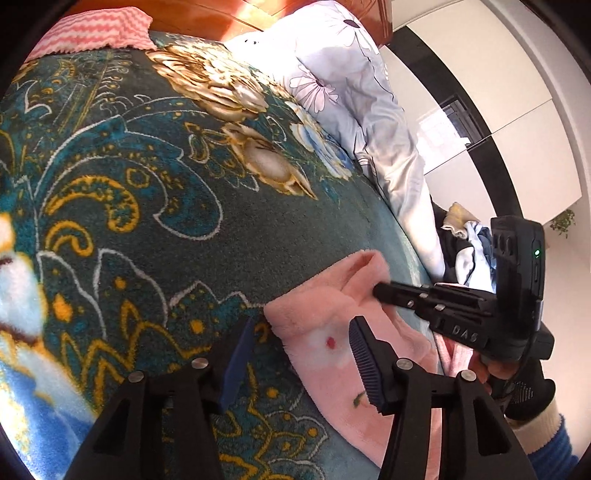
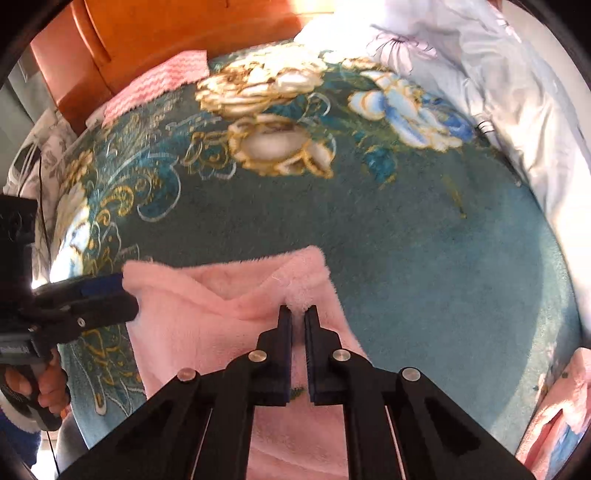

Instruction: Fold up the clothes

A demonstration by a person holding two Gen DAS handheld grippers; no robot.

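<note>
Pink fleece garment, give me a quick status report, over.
Right gripper shut on pink fleece garment, pinching its far edge. Left gripper open at the garment's other corner. Garment flat on teal floral blanket; nothing in the way.

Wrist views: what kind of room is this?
Most likely a bedroom. The pink garment lies on a teal floral blanket spread over a bed, with a wooden headboard behind it and a rumpled white floral duvet alongside.

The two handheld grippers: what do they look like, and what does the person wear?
Both are black plastic with silver bolts. The left gripper has blue ribbed pads on its fingers. The right gripper carries a black box with a green light, and a blue sleeve with a cream cuff shows.
</note>
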